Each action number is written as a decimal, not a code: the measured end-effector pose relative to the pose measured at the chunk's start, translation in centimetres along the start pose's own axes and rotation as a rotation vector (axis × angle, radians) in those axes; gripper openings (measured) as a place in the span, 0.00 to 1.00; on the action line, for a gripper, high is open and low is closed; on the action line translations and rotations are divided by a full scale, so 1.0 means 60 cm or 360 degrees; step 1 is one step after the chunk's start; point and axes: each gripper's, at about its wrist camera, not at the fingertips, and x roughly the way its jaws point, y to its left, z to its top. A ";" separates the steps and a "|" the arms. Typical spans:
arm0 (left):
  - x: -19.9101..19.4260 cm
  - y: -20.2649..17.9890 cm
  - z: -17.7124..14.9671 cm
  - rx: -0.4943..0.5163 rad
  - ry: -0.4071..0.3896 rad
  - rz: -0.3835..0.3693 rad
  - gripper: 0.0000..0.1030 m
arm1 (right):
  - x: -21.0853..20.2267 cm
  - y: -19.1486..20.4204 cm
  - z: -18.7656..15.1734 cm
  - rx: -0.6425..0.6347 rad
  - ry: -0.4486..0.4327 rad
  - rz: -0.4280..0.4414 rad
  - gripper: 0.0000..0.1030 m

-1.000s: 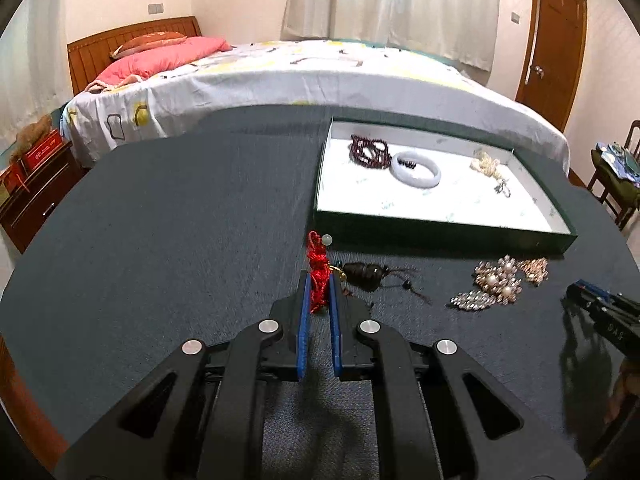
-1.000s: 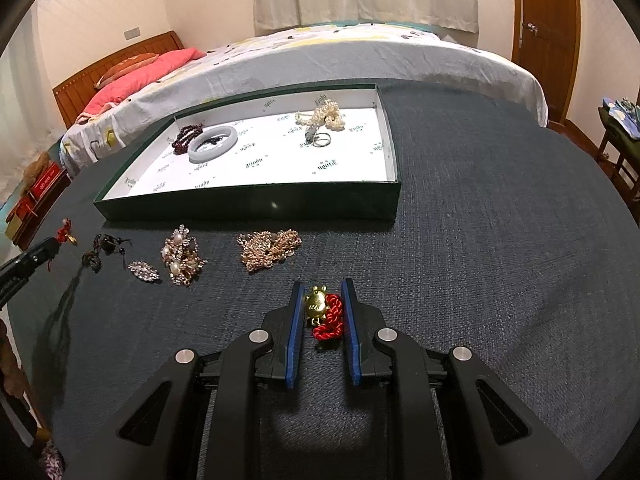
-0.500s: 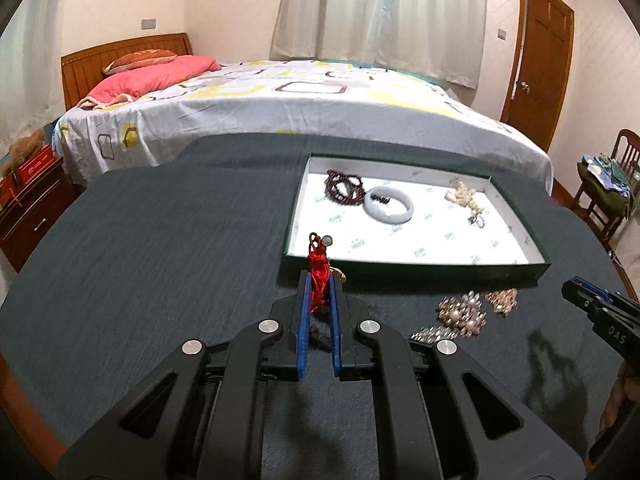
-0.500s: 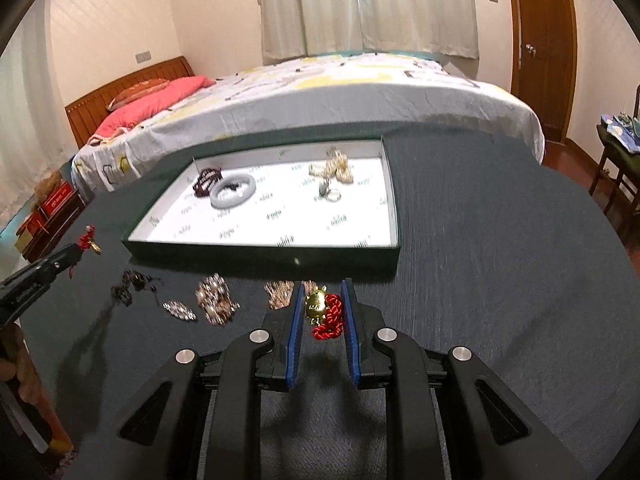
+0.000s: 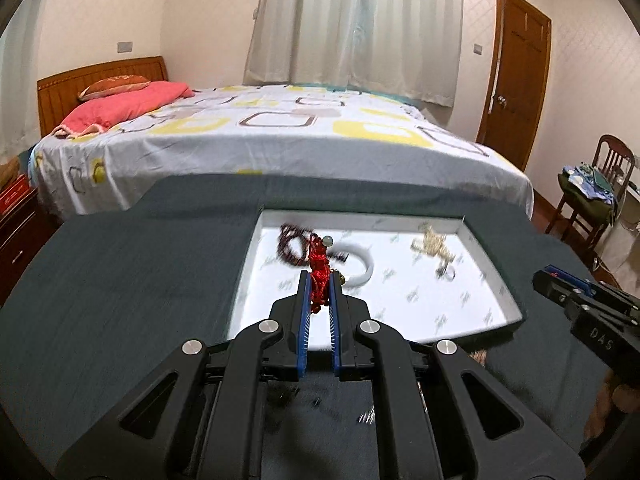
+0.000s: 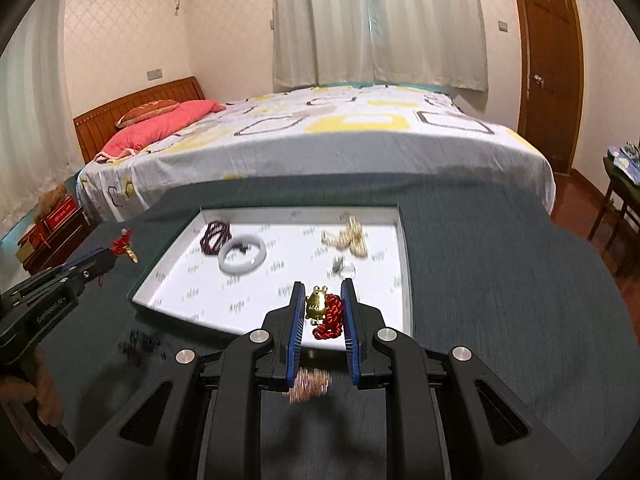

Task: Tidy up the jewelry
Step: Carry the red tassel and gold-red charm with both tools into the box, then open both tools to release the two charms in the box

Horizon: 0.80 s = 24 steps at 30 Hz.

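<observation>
My left gripper [image 5: 319, 280] is shut on a red cord charm [image 5: 318, 268] and holds it above the near left part of the white-lined tray [image 5: 496, 280]. My right gripper [image 6: 322, 292] is shut on a red cord charm with a gold pendant [image 6: 326, 310], above the tray's near edge [image 6: 405, 264]. In the tray lie a dark bead bracelet [image 6: 215, 236], a white bangle [image 6: 242, 256], a pearl piece [image 6: 350, 236] and a small ring [image 6: 345, 267]. The left gripper also shows in the right wrist view [image 6: 108, 258], and the right gripper's body shows at the right of the left wrist view.
Loose jewelry lies on the dark table before the tray: a rose-gold cluster [image 6: 310, 386] and a dark beaded piece [image 6: 138, 346]. A bed [image 5: 280, 132] stands behind the table, a chair [image 5: 592, 196] at the right, a wooden door [image 5: 516, 88] beyond.
Both grippers have risen and moved forward with their charms, from the table in front of the tray to above it. The loose jewelry stays on the table.
</observation>
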 end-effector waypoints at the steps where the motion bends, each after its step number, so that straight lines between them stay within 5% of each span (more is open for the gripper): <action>1: 0.009 -0.006 0.008 0.0002 -0.0005 -0.0011 0.09 | 0.009 0.000 0.008 -0.0001 -0.0006 -0.0002 0.19; 9: 0.083 -0.049 0.027 0.0042 0.0023 -0.0076 0.09 | 0.076 -0.009 0.020 0.0000 0.0038 -0.0022 0.19; 24: 0.225 -0.075 -0.013 0.0058 0.0336 -0.0092 0.09 | 0.189 -0.042 -0.005 0.0015 0.0274 -0.0081 0.19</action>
